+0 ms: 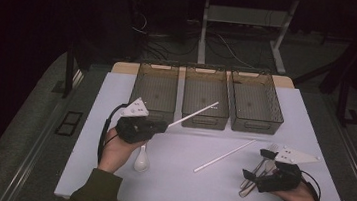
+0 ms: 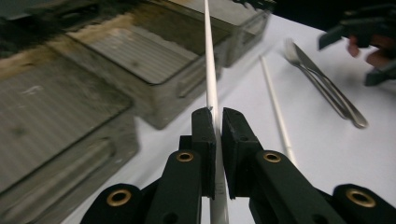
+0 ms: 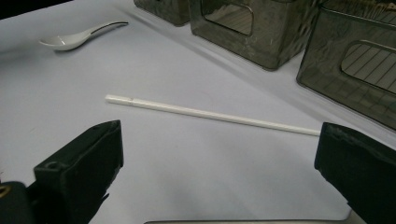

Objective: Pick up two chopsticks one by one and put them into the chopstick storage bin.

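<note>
A dim room with cables on the floor lies behind a pale desk [image 1: 108, 173], and three smoky plastic bins stand side by side along its far edge.

The held chopstick [image 1: 192, 114] is off the surface, clamped near its butt end between the closed jaws of the left hand-held gripper [image 1: 164, 125]. Its long axis runs from that gripper up and to the right, and its tip reaches over the near wall of the middle bin [image 1: 206, 96]. In the left gripper view the stick [image 2: 211, 70] rises straight out from between the pads, pointing at the bins; the left bin [image 1: 157, 85] lies just to the left of that line. Whichever bin is meant, it lies far and slightly right of the gripper, along the stick's own axis, so the coming move looks like a short push forward and a release.

The second chopstick [image 1: 224, 155] lies flat on the desk between the two hands, slanting the same way, near-left to far-right. The right hand-held gripper [image 1: 252, 179] is nearer to it; its jaws stand wide apart, holding nothing, and in the right gripper view the stick [image 3: 210, 114] lies crosswise just beyond them. Metal cutlery [image 1: 258, 170] rests under that gripper, and a white spoon [image 1: 141, 161] lies beside the left hand.
</note>
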A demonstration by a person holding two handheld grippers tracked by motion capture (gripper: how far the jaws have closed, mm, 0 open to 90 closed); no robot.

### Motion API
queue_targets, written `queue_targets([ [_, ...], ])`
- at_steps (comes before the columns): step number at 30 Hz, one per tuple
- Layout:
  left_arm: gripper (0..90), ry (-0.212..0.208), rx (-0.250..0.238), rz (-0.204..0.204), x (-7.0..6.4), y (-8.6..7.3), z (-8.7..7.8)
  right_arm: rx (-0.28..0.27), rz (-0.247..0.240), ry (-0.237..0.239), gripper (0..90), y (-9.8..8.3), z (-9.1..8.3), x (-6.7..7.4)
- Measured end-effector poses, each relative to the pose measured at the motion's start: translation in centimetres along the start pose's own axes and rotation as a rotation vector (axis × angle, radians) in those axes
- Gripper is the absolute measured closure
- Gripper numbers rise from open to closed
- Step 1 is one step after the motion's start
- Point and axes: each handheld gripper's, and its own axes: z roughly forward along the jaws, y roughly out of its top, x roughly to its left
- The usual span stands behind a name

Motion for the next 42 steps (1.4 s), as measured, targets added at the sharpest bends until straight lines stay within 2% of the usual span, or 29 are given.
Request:
queue_targets([
  [4, 83.4, 0.050, -0.013, -0.031, 1.0, -0.2, -0.9, 0.001, -0.001, 0.000, 1.4, 0.0, 0.0, 0.0],
  [5, 83.4, 0.050, -0.013, -0.031, 1.0, -0.2, -0.9, 0.000, -0.002, 0.000, 1.4, 0.0, 0.0, 0.0],
  [6, 83.4, 0.072, -0.018, -0.046, 1.4, -0.4, -1.2, 0.000, -0.001, 0.000, 1.4, 0.0, 0.0, 0.0],
  [7, 83.4, 0.072, -0.018, -0.046, 1.4, -0.4, -1.2, -0.001, 0.000, 0.000, 1.4, 0.0, 0.0, 0.0],
  [8, 83.4, 0.098, -0.019, -0.058, 1.8, -0.5, -1.6, -0.001, 0.000, 0.000, 1.4, 0.0, 0.0, 0.0],
  [11, 83.4, 0.143, -0.017, -0.069, 2.4, -0.7, -2.0, 0.001, -0.001, 0.001, 1.4, 0.0, 0.0, 0.0],
  [12, 83.4, 0.143, -0.017, -0.069, 2.4, -0.7, -2.0, 0.001, -0.001, 0.002, 1.4, 0.0, 0.0, 0.0],
  [13, 83.4, 0.177, -0.016, -0.073, 2.8, -0.7, -2.1, 0.001, -0.002, 0.001, 1.4, 0.0, 0.0, 0.0],
  [16, 83.5, 0.200, -0.020, -0.084, 3.4, -0.7, -2.1, 0.001, -0.001, -0.001, 1.4, 0.0, 0.1, 0.0],
  [19, 83.4, 0.246, -0.014, -0.099, 4.6, -0.7, -1.9, 0.000, 0.001, -0.003, 1.4, 0.0, 0.0, 0.0],
  [23, 83.4, 0.281, -0.016, -0.125, 6.1, -0.2, -1.7, 0.005, 0.001, -0.005, 1.4, 0.0, 0.0, -0.1],
  [24, 83.4, 0.281, -0.016, -0.125, 6.1, -0.2, -1.7, 0.006, 0.001, -0.004, 1.4, 0.0, 0.0, -0.1],
  [26, 83.5, 0.307, -0.008, -0.134, 7.3, 0.6, -1.6, 0.006, 0.002, -0.005, 1.4, 0.0, 0.0, -0.1],
  [29, 83.4, 0.333, -0.013, -0.158, 8.5, 1.5, -1.3, 0.004, 0.004, -0.006, 1.4, 0.0, 0.0, -0.1],
  [30, 83.4, 0.333, -0.013, -0.158, 8.5, 1.5, -1.3, 0.005, 0.004, -0.006, 1.4, 0.0, 0.0, -0.1],
  [31, 83.5, 0.347, -0.019, -0.174, 9.3, 1.9, -1.1, 0.006, 0.003, -0.005, 1.4, 0.0, 0.0, -0.1],
  [32, 83.4, 0.347, -0.019, -0.174, 9.3, 1.9, -1.1, 0.006, 0.003, -0.005, 1.4, 0.0, 0.0, -0.1],
  [34, 83.4, 0.365, -0.016, -0.199, 10.4, 2.2, -0.5, 0.005, 0.005, -0.005, 1.4, 0.0, 0.0, -0.1],
  [39, 83.5, 0.385, -0.004, -0.232, 11.5, 2.1, 0.7, 0.004, 0.008, -0.004, 1.4, 0.0, 0.0, -0.1],
  [41, 83.4, 0.400, 0.021, -0.251, 12.2, 1.9, 1.7, 0.004, 0.007, -0.003, 1.4, 0.0, 0.0, -0.1],
  [42, 83.4, 0.409, 0.039, -0.247, 12.4, 1.9, 2.0, 0.004, 0.007, -0.003, 1.4, 0.0, 0.0, -0.1],
])
